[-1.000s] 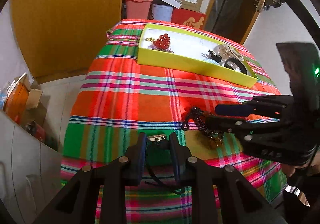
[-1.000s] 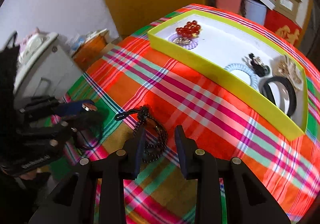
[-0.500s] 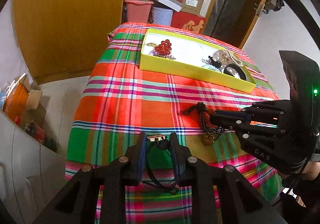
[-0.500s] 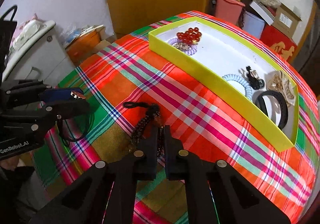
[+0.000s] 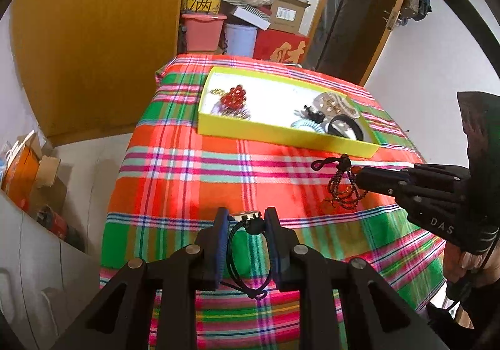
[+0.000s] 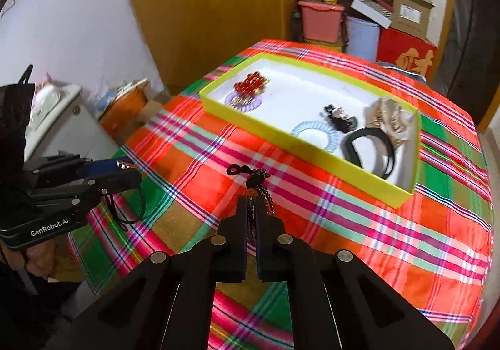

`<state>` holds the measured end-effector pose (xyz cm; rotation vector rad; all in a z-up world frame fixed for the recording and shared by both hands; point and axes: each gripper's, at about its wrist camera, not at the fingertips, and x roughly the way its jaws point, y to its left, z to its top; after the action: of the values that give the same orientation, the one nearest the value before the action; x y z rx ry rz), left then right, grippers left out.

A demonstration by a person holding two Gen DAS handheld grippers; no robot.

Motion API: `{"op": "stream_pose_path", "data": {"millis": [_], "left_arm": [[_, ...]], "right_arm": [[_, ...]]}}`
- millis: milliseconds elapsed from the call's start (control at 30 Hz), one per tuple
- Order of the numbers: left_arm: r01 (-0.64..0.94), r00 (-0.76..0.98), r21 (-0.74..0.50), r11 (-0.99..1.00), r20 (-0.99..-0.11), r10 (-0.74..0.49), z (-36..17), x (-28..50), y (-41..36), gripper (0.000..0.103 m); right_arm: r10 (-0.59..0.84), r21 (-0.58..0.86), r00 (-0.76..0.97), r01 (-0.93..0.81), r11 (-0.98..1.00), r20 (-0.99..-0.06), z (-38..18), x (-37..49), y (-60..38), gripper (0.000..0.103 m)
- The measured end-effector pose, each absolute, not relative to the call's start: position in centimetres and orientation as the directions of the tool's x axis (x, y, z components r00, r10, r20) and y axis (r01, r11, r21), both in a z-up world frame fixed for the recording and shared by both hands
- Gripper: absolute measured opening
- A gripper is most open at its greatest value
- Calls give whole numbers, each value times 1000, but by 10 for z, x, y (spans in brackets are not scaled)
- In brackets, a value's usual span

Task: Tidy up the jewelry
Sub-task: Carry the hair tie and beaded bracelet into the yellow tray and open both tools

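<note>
Right hand-held gripper point(image 6: 249, 204) clamped on dark beaded necklace point(image 6: 261, 186), strands dangling above the plaid table point(image 6: 390, 234). Left hand-held gripper point(image 5: 245, 225) pinched on a gold-capped charm point(image 5: 247, 215), its black cord loop point(image 5: 242, 259) hanging below. Yellow tray point(image 5: 281, 130) sits at 12 o'clock from the left gripper, holding red beads point(image 5: 235, 96), hair ties and clips.

A table point(image 5: 187, 181) is covered by a bright plaid cloth in red, orange, green and pink. Behind it, a wooden panel point(image 5: 93, 37) is set against white walls. A pink tub point(image 6: 320, 20), a pale bucket point(image 6: 362, 37), a red box point(image 6: 406, 53) and cardboard boxes point(image 5: 286, 14) are stacked beside a dark door point(image 5: 353, 16).
</note>
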<state>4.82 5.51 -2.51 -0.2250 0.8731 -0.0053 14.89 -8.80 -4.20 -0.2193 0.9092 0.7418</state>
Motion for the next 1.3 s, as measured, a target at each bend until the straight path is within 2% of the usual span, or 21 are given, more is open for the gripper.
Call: {"op": "stream_pose_path", "data": {"millis": [767,1300], "left_arm": [[-45,675,-170,984,-731,-96,1,74,36,23],[-38,717,-135,990,-694,-67,26,139,57,23]], "right_arm": [[523,155,449,-633,759,-724,-9,158,-115,3],[528,140,499,-623,770,-687,13,212,-101,4]]}}
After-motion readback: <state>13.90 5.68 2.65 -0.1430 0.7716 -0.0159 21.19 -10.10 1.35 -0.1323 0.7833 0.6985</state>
